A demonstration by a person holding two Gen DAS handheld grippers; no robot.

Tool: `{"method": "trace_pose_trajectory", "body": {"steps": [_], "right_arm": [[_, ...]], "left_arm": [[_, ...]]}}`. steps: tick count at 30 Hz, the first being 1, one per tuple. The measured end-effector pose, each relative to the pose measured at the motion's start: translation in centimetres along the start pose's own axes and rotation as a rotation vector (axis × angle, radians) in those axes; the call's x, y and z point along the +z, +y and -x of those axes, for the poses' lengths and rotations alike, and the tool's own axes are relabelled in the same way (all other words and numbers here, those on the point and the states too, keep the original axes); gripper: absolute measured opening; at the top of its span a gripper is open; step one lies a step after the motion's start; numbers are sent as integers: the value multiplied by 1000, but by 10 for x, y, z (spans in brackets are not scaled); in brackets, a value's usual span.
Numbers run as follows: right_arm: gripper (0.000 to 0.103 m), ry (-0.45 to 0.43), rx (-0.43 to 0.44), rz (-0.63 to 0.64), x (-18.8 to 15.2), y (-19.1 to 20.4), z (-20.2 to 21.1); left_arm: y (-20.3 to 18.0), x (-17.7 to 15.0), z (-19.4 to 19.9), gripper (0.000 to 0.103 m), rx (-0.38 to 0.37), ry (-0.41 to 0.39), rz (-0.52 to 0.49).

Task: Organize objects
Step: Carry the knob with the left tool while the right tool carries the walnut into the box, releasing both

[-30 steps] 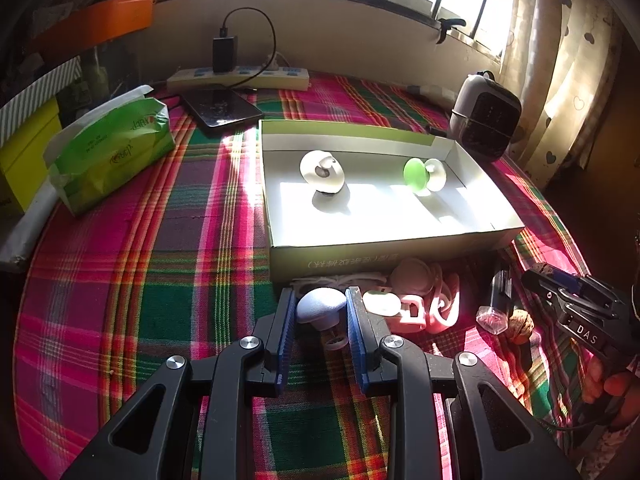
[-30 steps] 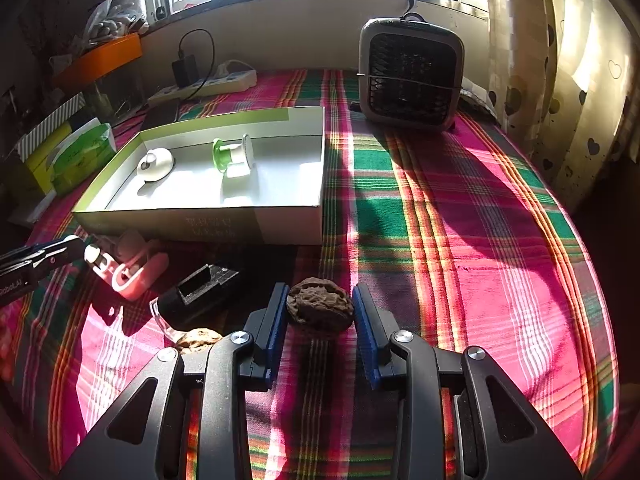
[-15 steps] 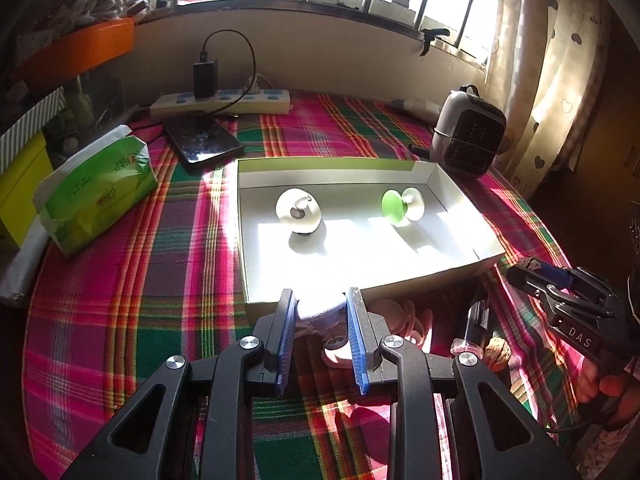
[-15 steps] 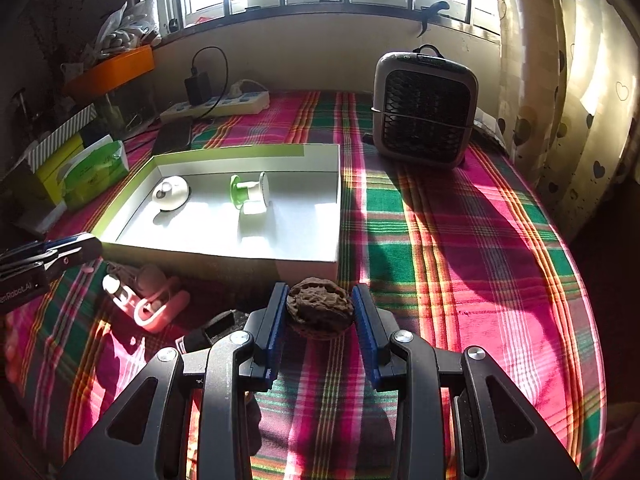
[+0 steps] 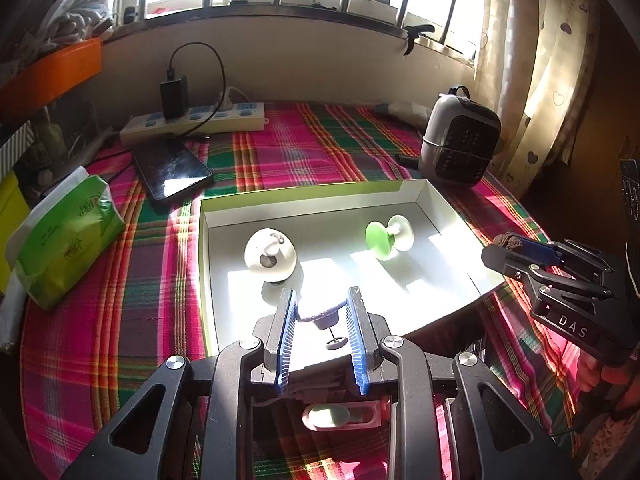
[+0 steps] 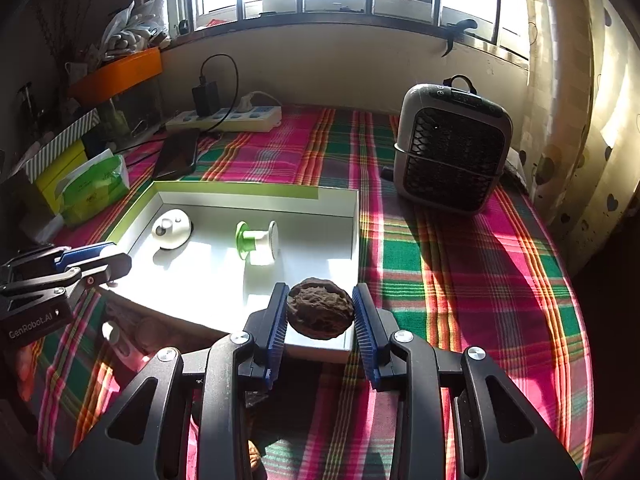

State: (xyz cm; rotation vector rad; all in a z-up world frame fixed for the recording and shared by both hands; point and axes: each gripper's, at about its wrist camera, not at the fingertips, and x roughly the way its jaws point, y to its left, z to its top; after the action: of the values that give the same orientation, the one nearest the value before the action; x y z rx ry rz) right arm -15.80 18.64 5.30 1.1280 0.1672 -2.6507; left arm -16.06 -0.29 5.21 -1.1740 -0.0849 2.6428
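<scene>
A shallow white cardboard box (image 5: 432,200) (image 6: 352,236) lies on the plaid tablecloth. Inside it rest a white suction hook (image 5: 270,255) (image 6: 172,229) and a green-and-white suction hook (image 5: 386,236) (image 6: 256,240). My left gripper (image 5: 320,312) is shut on a small white suction hook (image 5: 322,314), held over the box's near edge. My right gripper (image 6: 320,308) is shut on a brown walnut (image 6: 320,312) above the box's near right corner. In the left wrist view the right gripper (image 5: 520,250) shows at the right with the walnut (image 5: 506,240).
A pink holder (image 5: 340,416) lies beneath my left gripper. Behind the box stand a small grey heater (image 6: 452,152), a power strip (image 5: 196,120), a black phone (image 5: 172,166) and a green tissue pack (image 5: 68,240). A second walnut (image 6: 254,454) lies under my right gripper.
Both grippers have risen from the cloth and moved forward over the box's near edge, the left carrying the white hook and the right carrying the walnut. Their grips have not changed.
</scene>
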Motion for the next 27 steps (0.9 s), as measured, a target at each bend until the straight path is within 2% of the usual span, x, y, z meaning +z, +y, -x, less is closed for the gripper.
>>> {"method": "trace_pose_trajectory", "body": {"steps": [15,27], "right_arm": [[34,50,17,46,36,1,-53],[34,90,32,51,51,4,-85]], "left_arm": [[-7,36,-50,23,7,55,-33],[-7,46,-79,23,12,95,-31]]}}
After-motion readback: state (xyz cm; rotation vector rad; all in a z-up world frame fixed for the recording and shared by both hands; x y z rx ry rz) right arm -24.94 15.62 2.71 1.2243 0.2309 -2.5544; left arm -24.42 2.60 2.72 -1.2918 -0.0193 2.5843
